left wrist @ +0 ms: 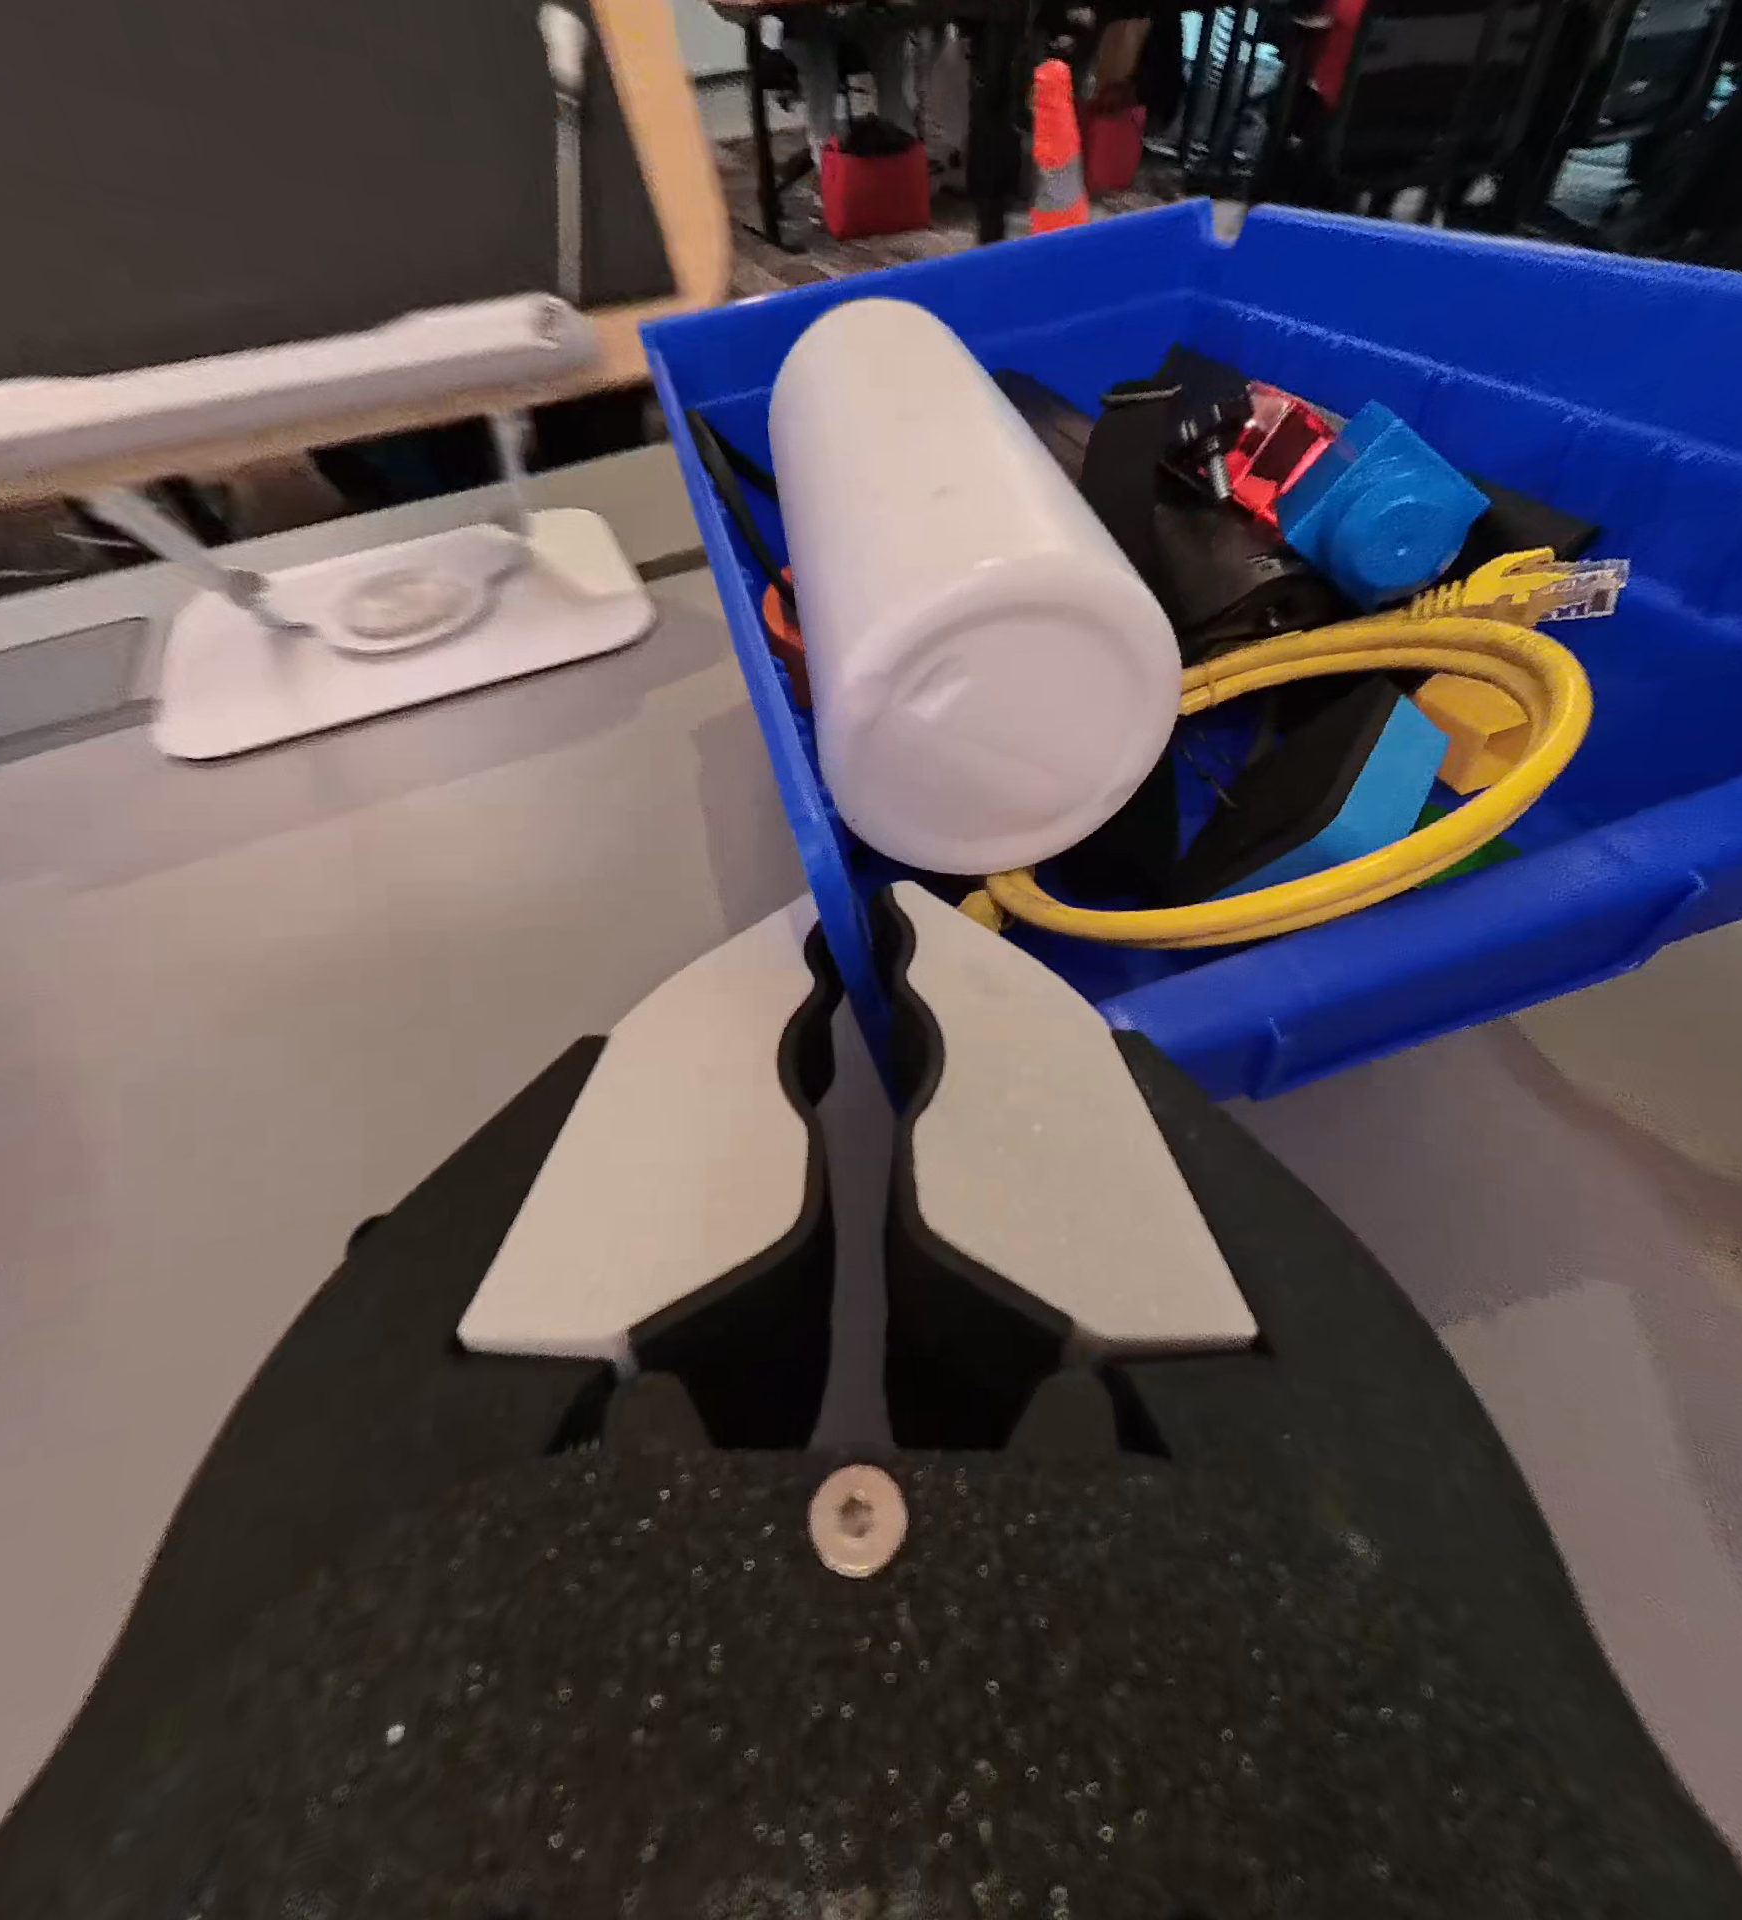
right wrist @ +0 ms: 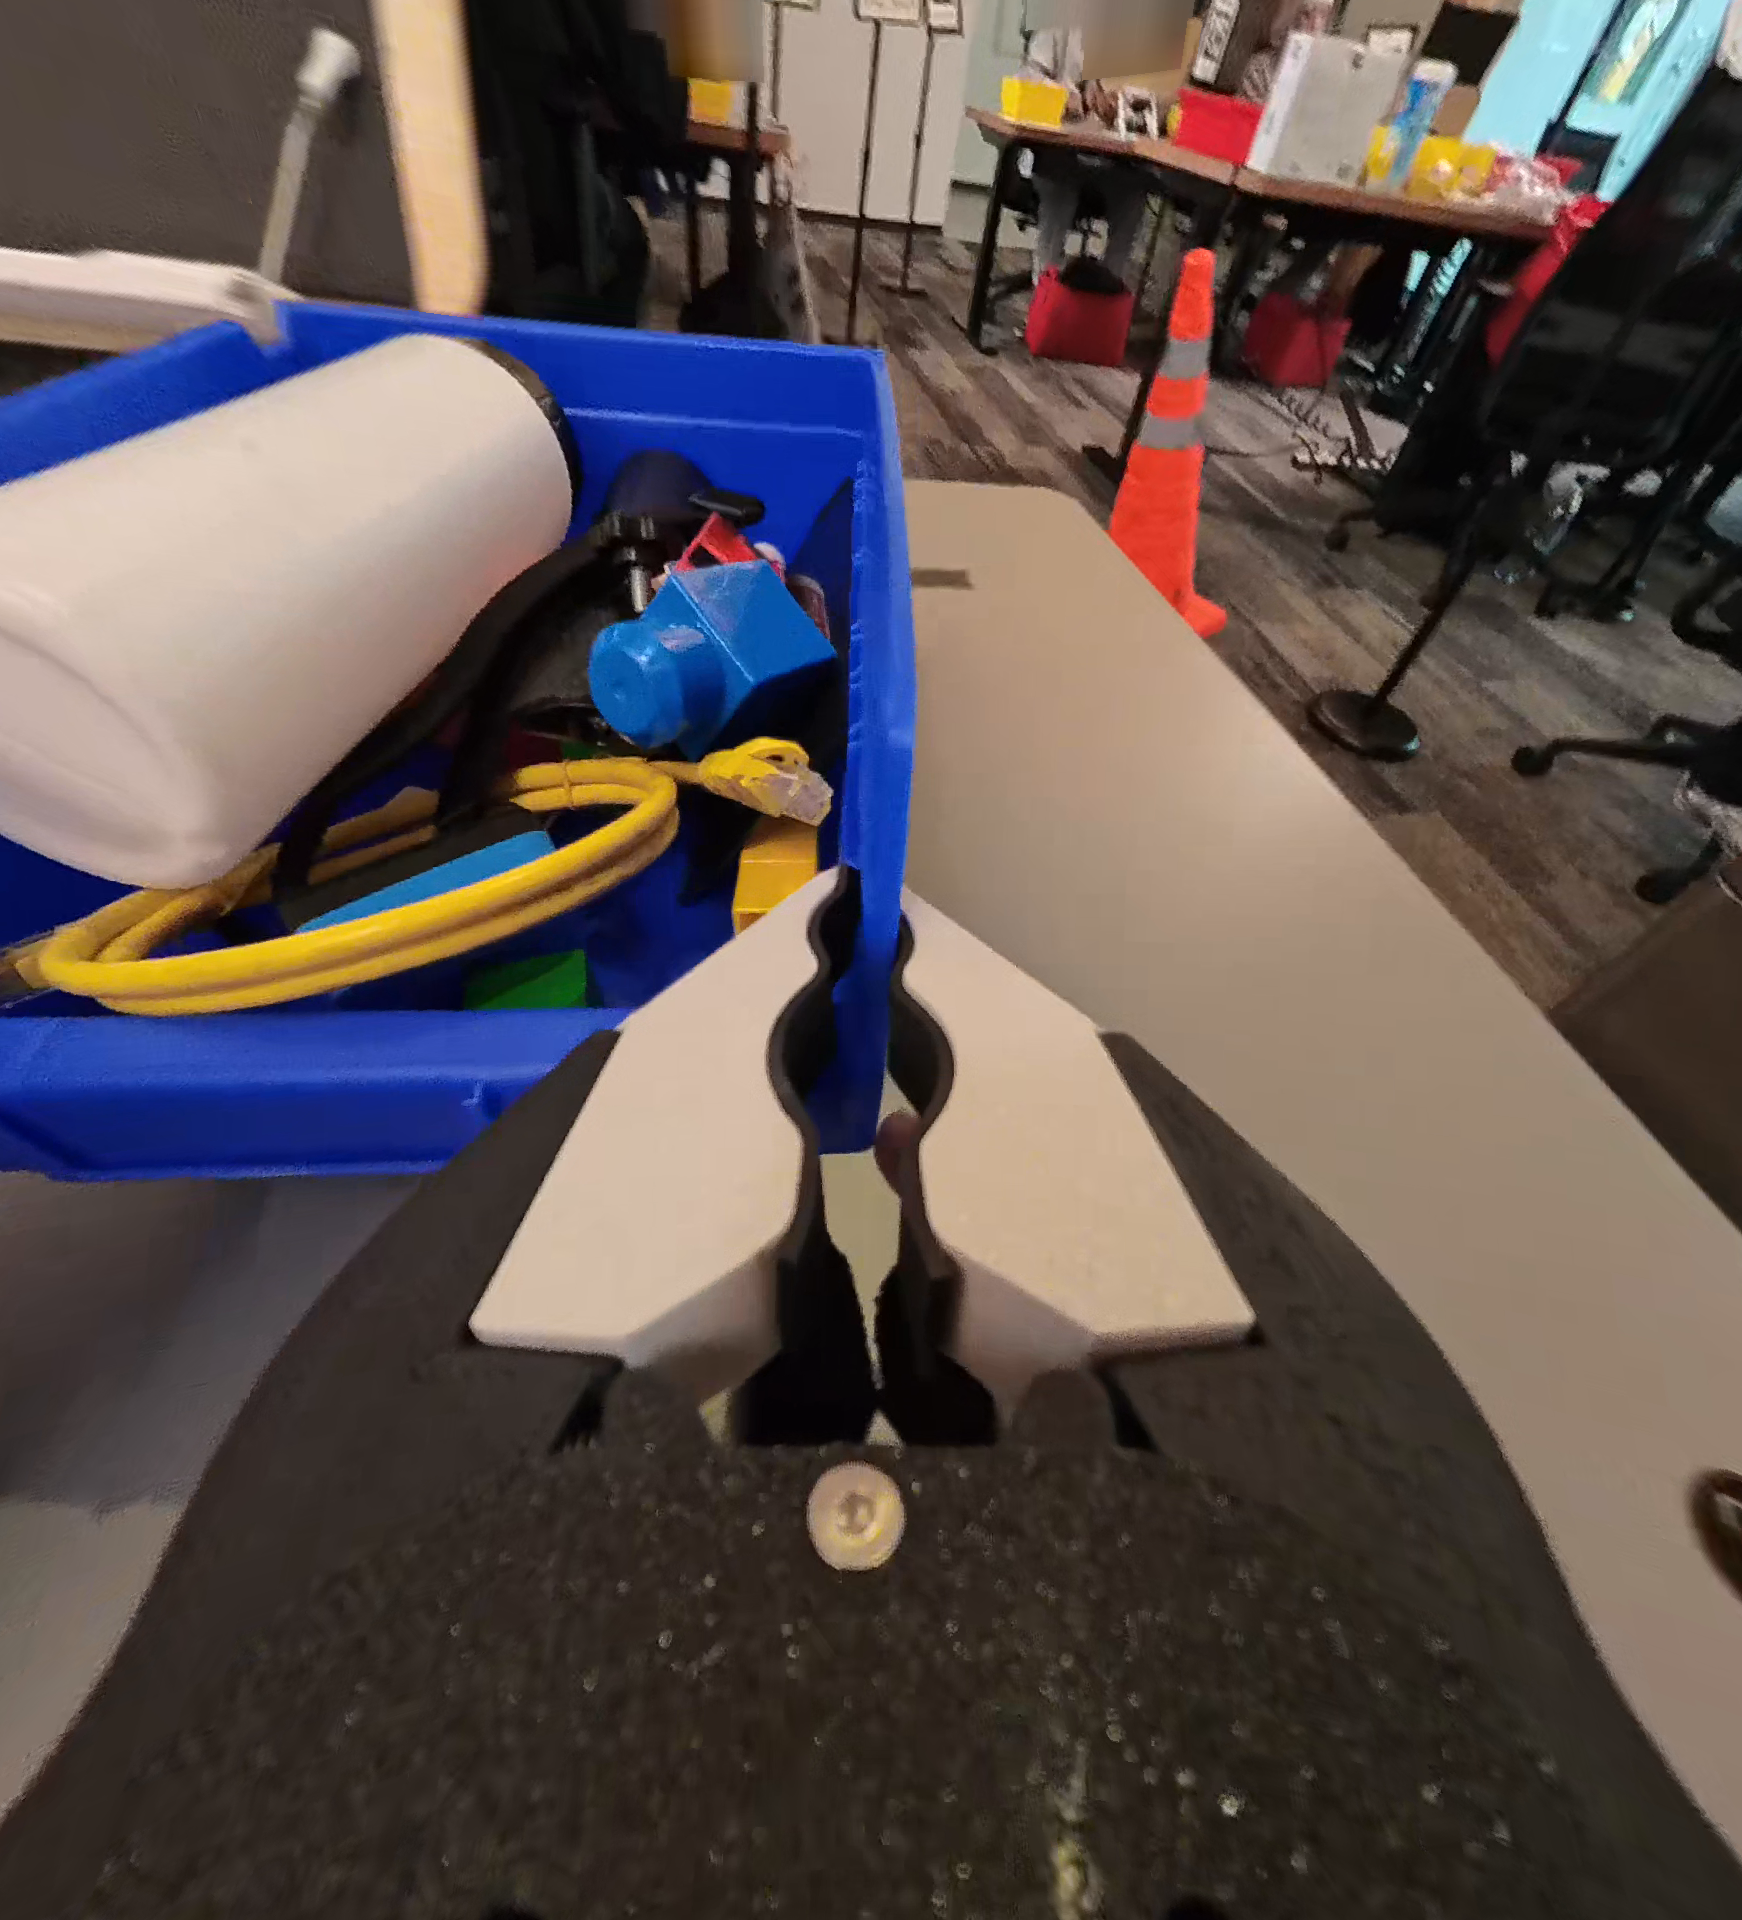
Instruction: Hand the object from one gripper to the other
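Note:
A blue plastic bin [left wrist: 1469, 997] holds a white bottle [left wrist: 950, 582] lying on its side, a coiled yellow cable [left wrist: 1366, 873], a blue block [left wrist: 1376, 509] and other small parts. My left gripper [left wrist: 856, 914] is shut on the bin's left wall, which runs between its two pads. In the right wrist view, my right gripper [right wrist: 872, 894] is shut on the right wall of the bin [right wrist: 223, 1091], with the bottle [right wrist: 223, 603], cable [right wrist: 379, 935] and blue block [right wrist: 711, 655] inside. The bin looks tilted in both views.
A white stand with a flat base [left wrist: 399, 623] sits on the grey table [left wrist: 223, 1039] left of the bin. The table [right wrist: 1210, 935] runs on to the right, with its edge near. An orange cone [right wrist: 1173, 447], chairs and desks stand on the floor beyond. One gripper's finger ends stand about 20 cm off the other's.

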{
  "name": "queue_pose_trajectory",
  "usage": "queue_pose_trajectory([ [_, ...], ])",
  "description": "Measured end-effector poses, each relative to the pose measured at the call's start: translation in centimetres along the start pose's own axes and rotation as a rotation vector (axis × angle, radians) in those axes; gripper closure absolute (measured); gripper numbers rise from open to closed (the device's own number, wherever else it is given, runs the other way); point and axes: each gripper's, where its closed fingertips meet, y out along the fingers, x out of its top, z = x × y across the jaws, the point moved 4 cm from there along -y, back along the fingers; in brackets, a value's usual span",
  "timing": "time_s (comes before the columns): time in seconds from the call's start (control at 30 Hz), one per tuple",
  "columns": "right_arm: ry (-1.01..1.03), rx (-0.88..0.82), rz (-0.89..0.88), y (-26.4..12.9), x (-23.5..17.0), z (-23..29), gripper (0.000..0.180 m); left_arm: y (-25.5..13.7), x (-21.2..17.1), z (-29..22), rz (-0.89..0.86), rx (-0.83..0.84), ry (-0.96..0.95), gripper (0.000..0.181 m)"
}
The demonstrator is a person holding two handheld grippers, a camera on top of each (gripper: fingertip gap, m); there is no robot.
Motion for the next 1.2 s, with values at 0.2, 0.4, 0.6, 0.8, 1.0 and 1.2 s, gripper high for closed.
queue_pose_trajectory([
  [0.2, 0.031, 0.159, -0.036, 0.2, 1.0, 9.7, 0.179, -5.1, -0.7, 8.4, -0.018, 0.18, 0.035, 0.177],
  [0.4, -0.008, 0.255, 0.002, 1.0, 0.1, 17.5, 0.178, -7.1, -4.5, 15.0, 0.034, 0.273, -0.01, 0.176],
  [0.6, 0.004, 0.334, 0.154, 1.4, -3.0, 19.0, 0.178, -7.0, -7.3, 16.2, 0.087, 0.254, 0.027, 0.175],
  [0.8, -0.004, 0.43, 0.163, 0.3, -3.1, 18.5, 0.175, -8.3, -7.3, 15.3, 0.117, 0.093, -0.127, 0.159],
  [1.0, 0.112, 0.576, -0.003, -2.5, 0.4, 17.1, 0.16, -15.6, -4.4, 19.9, -0.121, 0.11, -0.194, 0.158],
  [1.2, 0.032, 0.589, -0.188, -5.2, 3.4, 17.8, 0.156, -21.1, -8.6, 35.7, 0.039, 0.44, -0.192, 0.132],
])
